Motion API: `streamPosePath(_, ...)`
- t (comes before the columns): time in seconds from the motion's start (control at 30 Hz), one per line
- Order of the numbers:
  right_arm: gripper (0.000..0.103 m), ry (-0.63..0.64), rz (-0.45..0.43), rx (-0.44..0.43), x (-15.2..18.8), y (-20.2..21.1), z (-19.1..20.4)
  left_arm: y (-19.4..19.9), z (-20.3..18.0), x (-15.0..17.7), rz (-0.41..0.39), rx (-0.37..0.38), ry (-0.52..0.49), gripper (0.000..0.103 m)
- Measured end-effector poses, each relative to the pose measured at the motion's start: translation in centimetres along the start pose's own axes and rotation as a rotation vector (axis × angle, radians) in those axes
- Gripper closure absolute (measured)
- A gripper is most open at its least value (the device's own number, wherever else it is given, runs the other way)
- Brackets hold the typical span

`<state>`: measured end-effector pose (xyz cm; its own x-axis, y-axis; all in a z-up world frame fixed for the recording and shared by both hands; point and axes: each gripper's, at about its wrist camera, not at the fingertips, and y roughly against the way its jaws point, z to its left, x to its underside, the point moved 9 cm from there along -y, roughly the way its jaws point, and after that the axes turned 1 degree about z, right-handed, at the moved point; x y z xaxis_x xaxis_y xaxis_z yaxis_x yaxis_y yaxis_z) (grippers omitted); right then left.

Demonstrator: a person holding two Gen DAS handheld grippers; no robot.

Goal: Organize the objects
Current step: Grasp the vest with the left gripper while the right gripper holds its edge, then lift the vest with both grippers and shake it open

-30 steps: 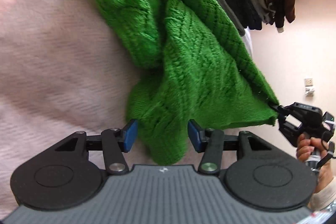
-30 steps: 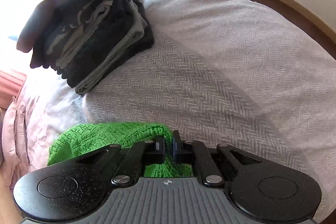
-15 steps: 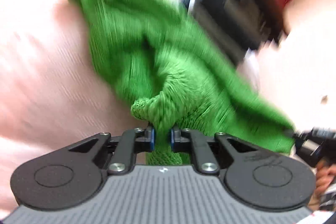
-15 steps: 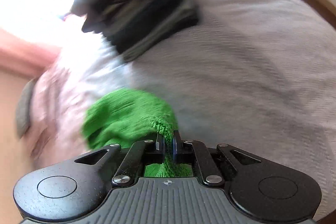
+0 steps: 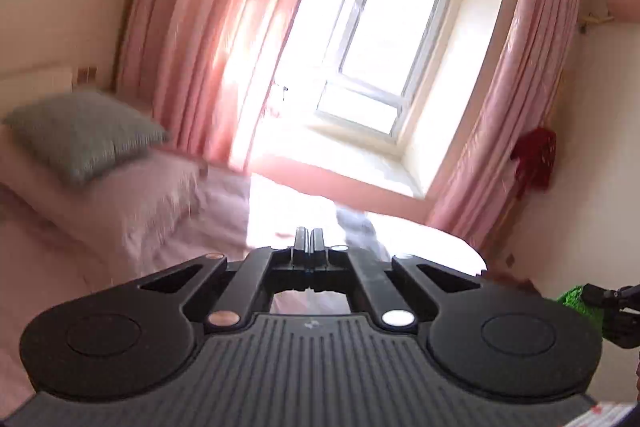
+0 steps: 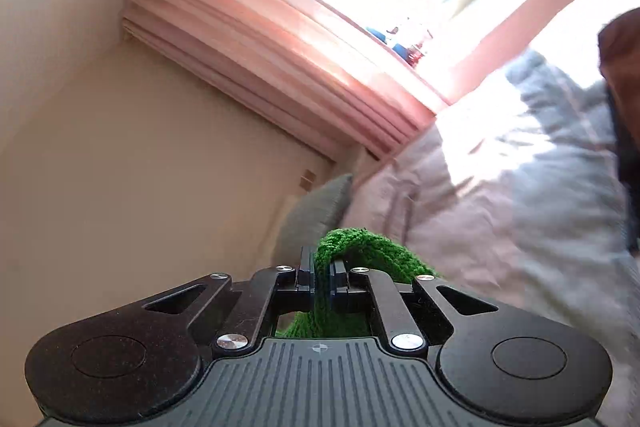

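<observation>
My right gripper [image 6: 322, 267] is shut on a fold of the green knitted sweater [image 6: 360, 251], which bulges over its fingers and hangs below them. In the left wrist view my left gripper [image 5: 308, 239] is shut, its jaws pressed together with no cloth showing between them; it points up at the window. A scrap of the green sweater [image 5: 576, 301] shows at the far right of that view, held by the right gripper [image 5: 608, 297]. The rest of the sweater is hidden below both cameras.
The bed with its pale pink cover [image 5: 132, 211] and a grey pillow [image 5: 80, 137] lies ahead left. Pink curtains [image 5: 208, 39] frame a bright window [image 5: 380, 39]. A red item [image 5: 534, 159] hangs at the right wall. A dark clothes pile edge [image 6: 624, 99] is at right.
Both grippers have swung upward from the bed toward the window. The left gripper closed around the sweater half a second ago; now no cloth shows between its fingers. The right keeps its grip.
</observation>
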<state>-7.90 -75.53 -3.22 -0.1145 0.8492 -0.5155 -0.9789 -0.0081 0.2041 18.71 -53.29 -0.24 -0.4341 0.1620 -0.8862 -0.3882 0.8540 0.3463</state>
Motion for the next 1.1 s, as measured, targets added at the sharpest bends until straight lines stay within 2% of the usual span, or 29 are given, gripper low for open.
streamPosePath(0.07, 0.1, 0.046, -0.008, -0.057, -1.0, -1.6, 3.7, 1.1, 0.7, -5.1, -0.064, 0.011, 0.025, 0.103)
streamPosePath(0.13, 0.1, 0.123, -0.024, -0.07, -0.2, -1.6, 6.2, 2.3, 0.9, -7.5, -0.078, 0.016, -0.004, 0.103)
streamPosePath(0.2, 0.1, 0.134, -0.038, -0.05, 1.7, 0.3, 6.0, 2.7, 1.3, -6.3, -0.012, 0.017, -0.016, 0.103)
streamPosePath(0.23, 0.1, 0.127, -0.045, -0.014, 3.0, 1.6, 4.9, 2.7, 1.7, -4.9, 0.029, 0.02, -0.01, 0.097)
streamPosePath(0.27, 0.1, 0.116, -0.05, 0.041, 4.4, 3.1, 3.1, 2.9, 2.5, -2.2, 0.084, 0.032, -0.011, 0.081)
streamPosePath(0.33, 0.1, 0.019, -0.029, 0.183, 8.2, 7.5, -2.9, 1.9, 3.6, 4.4, 0.209, 0.02, -0.024, 0.06)
streamPosePath(0.4, 0.1, -0.131, 0.002, 0.347, 12.4, 11.8, -9.5, 0.5, 4.9, 13.5, 0.377, -0.001, -0.014, 0.06)
streamPosePath(0.43, 0.1, -0.221, 0.021, 0.459, 14.9, 14.7, -13.7, -0.1, 5.4, 17.2, 0.456, -0.013, 0.011, 0.06)
streamPosePath(0.47, 0.1, -0.296, 0.025, 0.55, 17.3, 17.3, -16.9, -0.1, 6.2, 22.7, 0.566, -0.017, 0.056, 0.06)
streamPosePath(0.5, 0.1, -0.368, 0.023, 0.621, 19.7, 20.0, -20.0, -0.4, 6.1, 26.9, 0.648, -0.006, 0.084, 0.06)
streamPosePath(0.53, 0.1, -0.433, 0.016, 0.715, 21.9, 22.6, -22.9, -0.7, 5.7, 30.1, 0.711, 0.002, 0.109, 0.06)
streamPosePath(0.57, 0.1, -0.513, 0.008, 0.783, 24.0, 25.0, -25.5, -0.6, 5.3, 34.8, 0.771, 0.017, 0.135, 0.06)
streamPosePath(0.63, 0.1, -0.643, -0.016, 0.862, 27.5, 28.5, -29.9, -1.4, 4.4, 40.6, 0.859, 0.041, 0.189, 0.06)
streamPosePath(0.67, 0.1, -0.669, -0.022, 0.909, 28.5, 29.6, -31.5, -1.5, 3.4, 42.8, 0.889, 0.076, 0.215, 0.059)
streamPosePath(0.73, 0.1, -0.683, -0.015, 0.888, 29.7, 30.0, -33.8, -2.4, 1.7, 46.3, 0.926, 0.105, 0.204, 0.054)
streamPosePath(0.8, 0.099, -0.688, -0.008, 0.909, 29.9, 30.3, -35.5, -2.9, 0.1, 50.3, 0.979, 0.101, 0.156, 0.051)
streamPosePath(0.83, 0.09, -0.653, 0.009, 0.926, 30.1, 30.3, -36.2, -2.6, -0.8, 52.0, 1.014, 0.108, 0.153, 0.051)
streamPosePath(0.87, 0.068, -0.608, 0.026, 0.952, 30.2, 30.7, -36.7, -2.5, -1.4, 53.3, 1.034, 0.113, 0.166, 0.049)
streamPosePath(0.9, 0.052, -0.56, 0.037, 0.973, 30.0, 30.8, -37.2, -2.2, -1.9, 54.5, 1.033, 0.114, 0.18, 0.045)
streamPosePath(0.93, 0.03, -0.504, 0.045, 0.984, 29.9, 30.9, -37.3, -1.9, -2.3, 55.2, 1.005, 0.109, 0.186, 0.035)
streamPosePath(0.97, 0.028, -0.447, 0.057, 0.975, 30.3, 30.7, -37.3, -1.8, -2.6, 55.6, 0.976, 0.098, 0.183, 0.03)
streamPosePath(1.03, 0.028, -0.399, 0.105, 0.927, 31.2, 29.9, -37.6, -1.9, -3.3, 56.0, 0.948, 0.104, 0.193, 0.029)
streamPosePath(1.1, 0.028, -0.39, 0.128, 0.912, 32.6, 29.5, -38.6, -1.9, -4.3, 56.2, 0.938, 0.132, 0.203, 0.044)
